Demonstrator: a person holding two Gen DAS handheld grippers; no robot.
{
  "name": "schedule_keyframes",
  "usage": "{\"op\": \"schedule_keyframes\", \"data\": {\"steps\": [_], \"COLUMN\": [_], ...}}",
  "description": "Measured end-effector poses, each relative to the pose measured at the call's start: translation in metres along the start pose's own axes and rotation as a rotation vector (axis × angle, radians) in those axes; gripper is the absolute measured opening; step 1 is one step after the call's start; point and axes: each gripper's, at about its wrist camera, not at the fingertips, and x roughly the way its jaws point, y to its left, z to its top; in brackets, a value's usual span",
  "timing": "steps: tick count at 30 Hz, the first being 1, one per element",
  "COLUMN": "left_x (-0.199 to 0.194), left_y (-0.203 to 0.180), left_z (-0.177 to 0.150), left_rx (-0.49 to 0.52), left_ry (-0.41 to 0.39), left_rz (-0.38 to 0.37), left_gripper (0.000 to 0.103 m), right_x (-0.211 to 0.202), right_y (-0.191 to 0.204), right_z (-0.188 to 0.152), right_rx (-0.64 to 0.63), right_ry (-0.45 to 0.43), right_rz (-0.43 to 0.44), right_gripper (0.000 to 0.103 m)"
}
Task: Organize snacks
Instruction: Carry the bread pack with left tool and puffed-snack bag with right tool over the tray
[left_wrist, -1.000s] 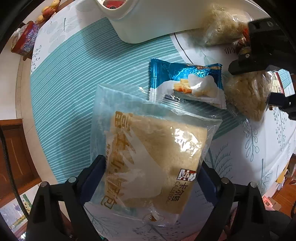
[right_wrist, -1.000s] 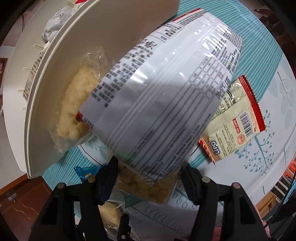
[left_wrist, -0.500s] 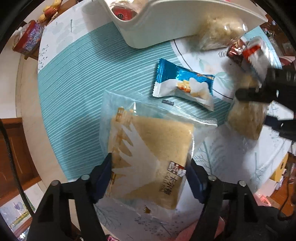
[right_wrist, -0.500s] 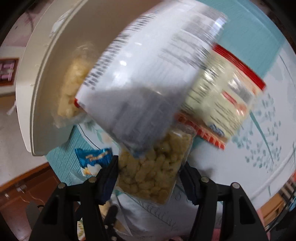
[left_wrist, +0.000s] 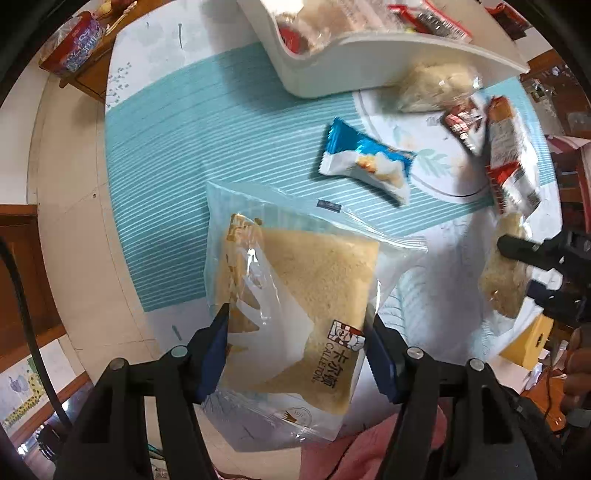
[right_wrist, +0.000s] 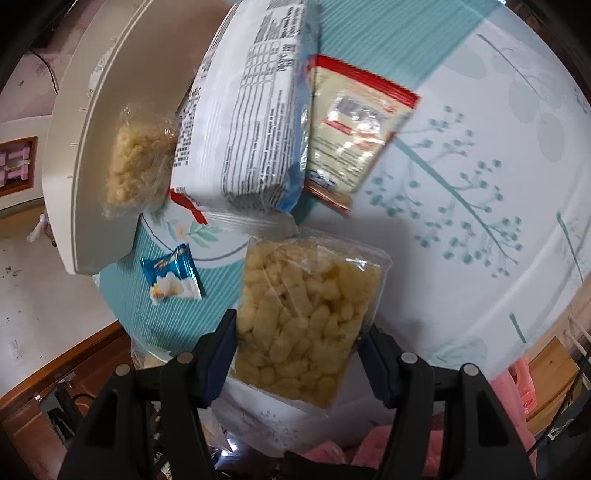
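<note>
Your left hand-held gripper is clenched on the clear-wrapped square slice of bread, blue pads pinching its two sides low on the pack. The label reads "CALLETON" with Chinese characters beside it. The pack hangs above the near edge of the counter, over its teal-striped cloth. Your right hand-held gripper is grasping the clear bag of pale yellow puffed corn sticks, long axis pointing straight away from the fingers.

Now the relation that matters: the white plastic snack basket sits at the far edge, ahead and slightly right of the bread, its curved lip facing you. The left side looks the nearer of the two, so I'd judge bread goes in first.

Loose on the counter between you and it: a small blue-and-white foil candy wrapper and a red-edged cream sachet, its print too blurred to read. A large white packet with a nutrition table appears to lean on the basket rim.
</note>
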Motion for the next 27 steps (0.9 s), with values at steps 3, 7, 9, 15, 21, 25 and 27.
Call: {"op": "schedule_keyframes", "data": {"steps": [3, 7, 9, 15, 21, 25, 27], "left_x": [-0.019, -0.047, -0.063, -0.11, -0.15, -0.172, -0.18], "left_y": [0.002, -0.005, -0.013, -0.036, -0.054, -0.06, -0.062], "left_z": [0.0, -0.003, -0.005, -0.003, 0.001, 0.009, 0.013], "left_rx": [-0.016, -0.008, -0.003, 0.012, 0.029, 0.01, -0.001], "left_ry": [-0.004, -0.051, -0.075, -0.157, -0.243, -0.299, -0.323], "left_rz": [-0.04, -0.028, -0.027, -0.033, -0.023, -0.021, -0.019], "left_gripper": [0.065, 0.065, 0.065, 0.065, 0.065, 0.065, 0.065], "right_x": [-0.007, -0.035, -0.048, -0.081, -0.119, -0.14, -0.151], "right_y": [-0.011, -0.029, -0.032, -0.017, 0.004, 0.024, 0.034], "right_z": [-0.009, -0.005, -0.005, -0.006, -0.001, 0.007, 0.014], "right_rx": [0.008, 0.006, -0.006, -0.095, -0.216, -0.296, -0.336], "right_ry": [0.02, 0.047, 0.062, 0.06, -0.001, -0.069, -0.11], "right_rz": [0.025, 0.047, 0.066, 0.127, 0.135, 0.136, 0.133], "right_gripper": [0.062, 0.062, 0.062, 0.062, 0.062, 0.062, 0.062]}}
